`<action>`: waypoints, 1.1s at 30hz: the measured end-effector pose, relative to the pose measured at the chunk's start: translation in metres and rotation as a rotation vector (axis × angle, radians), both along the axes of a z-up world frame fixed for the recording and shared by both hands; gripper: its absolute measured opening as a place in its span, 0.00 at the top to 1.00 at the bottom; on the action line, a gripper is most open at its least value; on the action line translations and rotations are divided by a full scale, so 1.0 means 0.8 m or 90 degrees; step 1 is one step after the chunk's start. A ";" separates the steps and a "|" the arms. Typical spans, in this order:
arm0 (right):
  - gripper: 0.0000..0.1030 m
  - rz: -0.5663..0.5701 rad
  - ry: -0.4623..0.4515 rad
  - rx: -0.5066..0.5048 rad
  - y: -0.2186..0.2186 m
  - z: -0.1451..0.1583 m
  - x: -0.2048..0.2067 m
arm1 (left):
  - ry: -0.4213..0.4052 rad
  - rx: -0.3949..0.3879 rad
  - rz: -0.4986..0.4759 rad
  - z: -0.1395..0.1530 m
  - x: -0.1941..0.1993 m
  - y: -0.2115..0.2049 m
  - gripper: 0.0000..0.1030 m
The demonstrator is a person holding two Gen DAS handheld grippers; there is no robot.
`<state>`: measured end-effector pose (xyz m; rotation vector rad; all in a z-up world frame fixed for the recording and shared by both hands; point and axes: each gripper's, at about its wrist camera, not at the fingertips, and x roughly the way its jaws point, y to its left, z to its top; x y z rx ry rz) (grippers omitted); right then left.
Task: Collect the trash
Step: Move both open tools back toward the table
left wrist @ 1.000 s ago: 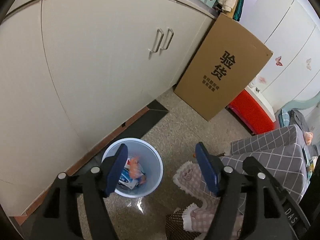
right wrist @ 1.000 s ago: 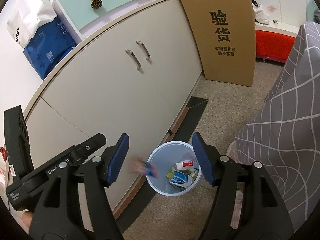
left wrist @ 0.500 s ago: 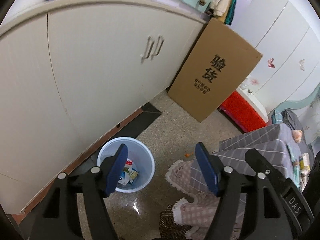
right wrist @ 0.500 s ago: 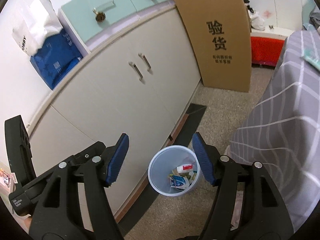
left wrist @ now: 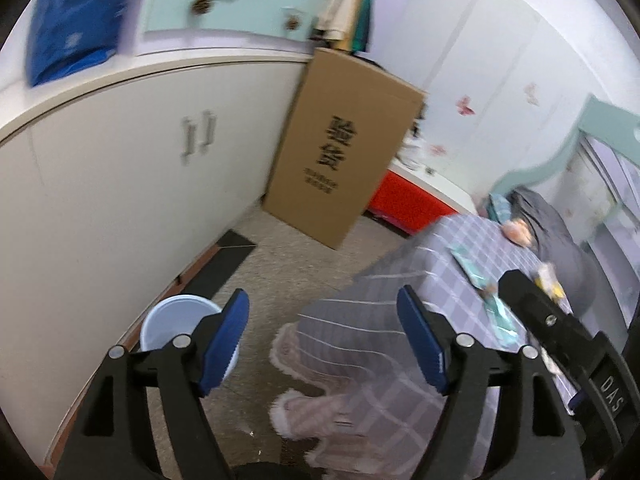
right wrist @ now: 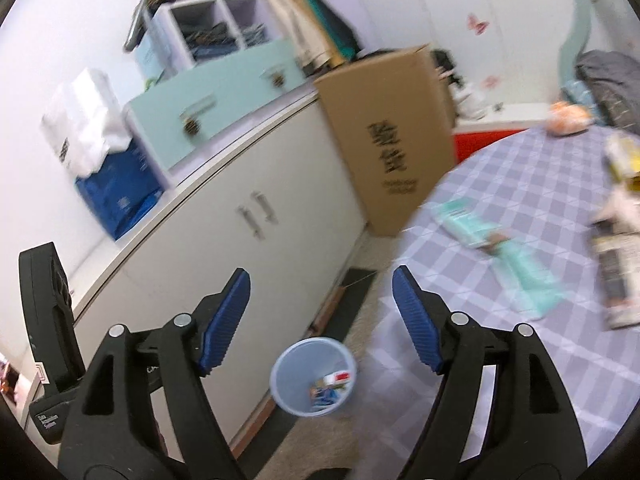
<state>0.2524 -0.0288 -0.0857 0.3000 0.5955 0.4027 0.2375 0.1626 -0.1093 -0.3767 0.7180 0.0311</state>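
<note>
Now both empty: left tongs (left wrist: 322,340) and right tongs (right wrist: 321,320) spread wide. Teal wrapper (right wrist: 496,248) on checkered counter (right wrist: 540,184), right tongs' two o'clock, nearer them, long axis ten-to-four; bin (right wrist: 312,380) at six.

Trash bin (left wrist: 160,320) half behind left jaws; tabletop litter (right wrist: 500,240) motion-blurred.

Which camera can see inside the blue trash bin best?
The right wrist view. It looks down into the trash bin, showing wrappers at the bottom. In the left wrist view the trash bin sits partly behind a tong finger, its contents hidden.
</note>
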 end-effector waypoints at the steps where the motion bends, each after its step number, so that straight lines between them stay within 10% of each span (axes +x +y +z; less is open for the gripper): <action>1: 0.28 -0.011 -0.003 -0.002 -0.014 0.002 -0.002 | 0.000 0.004 -0.014 0.003 0.003 -0.017 0.26; 13: 0.16 -0.211 0.035 -0.015 -0.231 -0.003 -0.012 | 0.033 0.051 -0.160 0.001 0.053 -0.207 0.23; 23: 0.08 -0.249 0.098 -0.032 -0.284 -0.039 0.002 | 0.078 0.105 -0.168 -0.032 0.107 -0.273 0.24; 28: 0.06 -0.249 0.116 -0.061 -0.281 -0.046 0.012 | 0.109 0.110 -0.184 -0.043 0.117 -0.278 0.64; 33: 0.06 -0.251 0.147 -0.098 -0.276 -0.057 0.031 | 0.088 0.129 -0.194 -0.043 0.114 -0.276 0.77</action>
